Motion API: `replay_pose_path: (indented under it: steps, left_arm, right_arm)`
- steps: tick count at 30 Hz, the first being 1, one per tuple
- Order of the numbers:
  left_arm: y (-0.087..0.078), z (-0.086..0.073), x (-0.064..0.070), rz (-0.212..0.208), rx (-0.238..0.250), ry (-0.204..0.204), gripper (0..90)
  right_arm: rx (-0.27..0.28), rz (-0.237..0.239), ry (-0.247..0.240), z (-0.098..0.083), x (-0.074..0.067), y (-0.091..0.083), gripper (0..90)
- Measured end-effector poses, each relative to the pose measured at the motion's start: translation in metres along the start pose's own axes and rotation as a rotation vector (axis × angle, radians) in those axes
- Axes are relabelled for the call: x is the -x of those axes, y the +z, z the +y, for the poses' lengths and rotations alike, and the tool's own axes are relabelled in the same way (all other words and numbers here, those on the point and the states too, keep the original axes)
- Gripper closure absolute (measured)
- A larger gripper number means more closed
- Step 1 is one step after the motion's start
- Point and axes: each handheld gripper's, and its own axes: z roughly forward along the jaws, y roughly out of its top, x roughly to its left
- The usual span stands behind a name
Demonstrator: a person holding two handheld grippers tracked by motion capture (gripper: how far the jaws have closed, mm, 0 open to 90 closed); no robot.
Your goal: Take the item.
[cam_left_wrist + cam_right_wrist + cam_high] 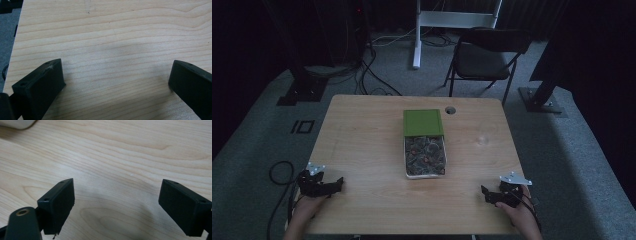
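A white box (pixel 425 156) full of small dark pieces stands at the middle of the wooden table (pixel 362 145), its green lid (pixel 423 122) slid back over the far half. My left gripper (pixel 337 184) rests at the table's front left corner, held by a hand. Its jaws stand wide apart in the left gripper view (pixel 116 80) over bare wood. My right gripper (pixel 485 192) lies at the front right corner, also held by a hand. In the right gripper view (pixel 116 202) its jaws are open with nothing between them; a corner of the white box (pixel 17 123) shows at top left.
A round cable hole (pixel 450 110) sits in the table near its far edge. Behind the table stand a black folding chair (pixel 484 57) and a white stand leg (pixel 417 35). Dark cables (pixel 367 75) trail over the grey carpet.
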Motion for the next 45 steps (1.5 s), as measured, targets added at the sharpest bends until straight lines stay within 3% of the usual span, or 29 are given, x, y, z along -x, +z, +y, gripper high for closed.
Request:
replay_pose_path:
  steps: [18,19,45]
  left_arm:
    - [0.0,0.0,0.0,-0.002,0.0,0.003,0.5]
    - [0.0,0.0,0.0,-0.002,0.0,0.003,0.5]
    - [0.0,0.0,0.0,0.001,0.0,-0.001,0.5]
  right_arm:
    - [0.066,0.026,-0.016,0.026,-0.009,-0.011,12.2]
    - [0.077,0.032,0.001,0.029,-0.01,-0.012,12.1]
    - [0.144,0.069,-0.051,0.067,-0.032,-0.026,12.1]
